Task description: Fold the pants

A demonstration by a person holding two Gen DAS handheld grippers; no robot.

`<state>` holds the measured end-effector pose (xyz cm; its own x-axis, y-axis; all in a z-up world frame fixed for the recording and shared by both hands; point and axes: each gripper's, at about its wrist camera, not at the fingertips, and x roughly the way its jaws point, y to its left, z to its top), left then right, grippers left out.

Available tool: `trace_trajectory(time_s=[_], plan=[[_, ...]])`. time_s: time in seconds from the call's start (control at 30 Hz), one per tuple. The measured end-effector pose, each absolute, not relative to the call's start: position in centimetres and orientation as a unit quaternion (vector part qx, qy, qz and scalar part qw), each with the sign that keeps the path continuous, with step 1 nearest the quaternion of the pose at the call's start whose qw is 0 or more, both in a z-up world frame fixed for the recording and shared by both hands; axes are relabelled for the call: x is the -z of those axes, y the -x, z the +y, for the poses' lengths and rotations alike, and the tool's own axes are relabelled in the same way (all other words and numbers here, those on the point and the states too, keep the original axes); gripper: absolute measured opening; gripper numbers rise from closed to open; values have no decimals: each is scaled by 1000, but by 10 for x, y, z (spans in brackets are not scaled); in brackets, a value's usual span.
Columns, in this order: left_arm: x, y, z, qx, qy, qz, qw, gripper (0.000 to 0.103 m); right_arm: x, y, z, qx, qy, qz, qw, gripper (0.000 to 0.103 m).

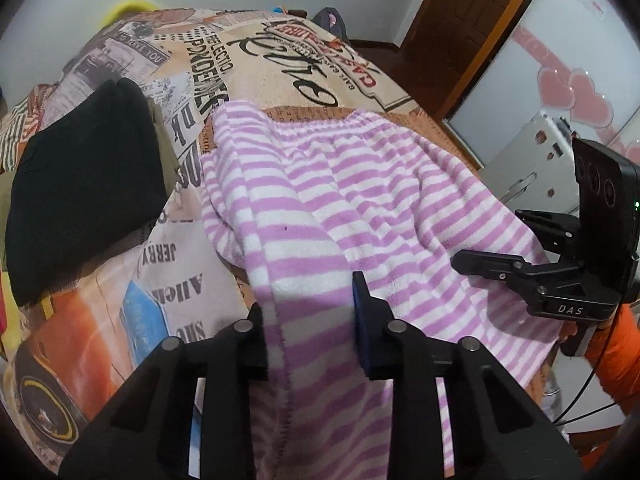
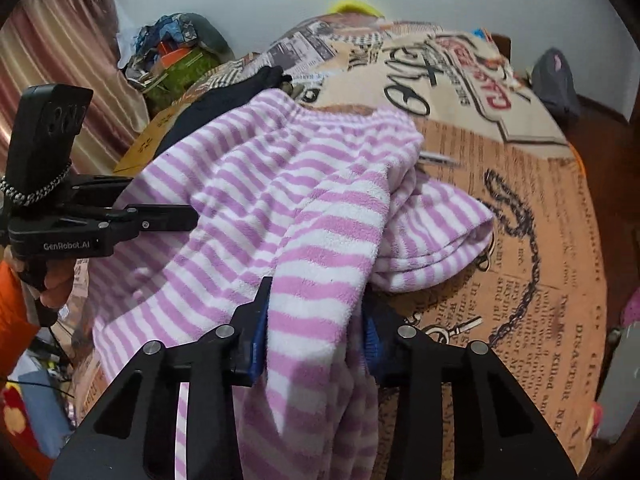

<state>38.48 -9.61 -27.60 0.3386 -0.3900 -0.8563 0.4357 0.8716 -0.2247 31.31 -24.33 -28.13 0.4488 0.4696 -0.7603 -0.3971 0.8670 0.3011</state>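
Observation:
The pink-and-white striped fleece pants (image 1: 340,184) lie on the printed bedspread (image 1: 248,76), waistband at the far end. My left gripper (image 1: 310,320) is shut on one pant leg, which hangs down between its fingers. My right gripper (image 2: 316,320) is shut on the other leg of the pants (image 2: 288,184), also draped down between its fingers. A folded part of the pants bunches to the right in the right wrist view. Each gripper shows in the other's view: the right gripper (image 1: 468,262) and the left gripper (image 2: 188,216), both reaching into the fabric.
A folded black garment (image 1: 80,184) lies on the bed left of the pants. A pile of clothes (image 2: 176,48) sits at the far left corner. A wardrobe with pink hearts (image 1: 560,92) and a wooden door (image 1: 464,12) stand to the right of the bed.

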Motion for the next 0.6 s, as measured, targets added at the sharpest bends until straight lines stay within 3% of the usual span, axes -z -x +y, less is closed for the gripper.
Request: trace_trajectory(time_s=[0.6], plan=[[190,-335,-61,236,-12,428,872,27,206,-291,-214,-268,-16,379,886,32]])
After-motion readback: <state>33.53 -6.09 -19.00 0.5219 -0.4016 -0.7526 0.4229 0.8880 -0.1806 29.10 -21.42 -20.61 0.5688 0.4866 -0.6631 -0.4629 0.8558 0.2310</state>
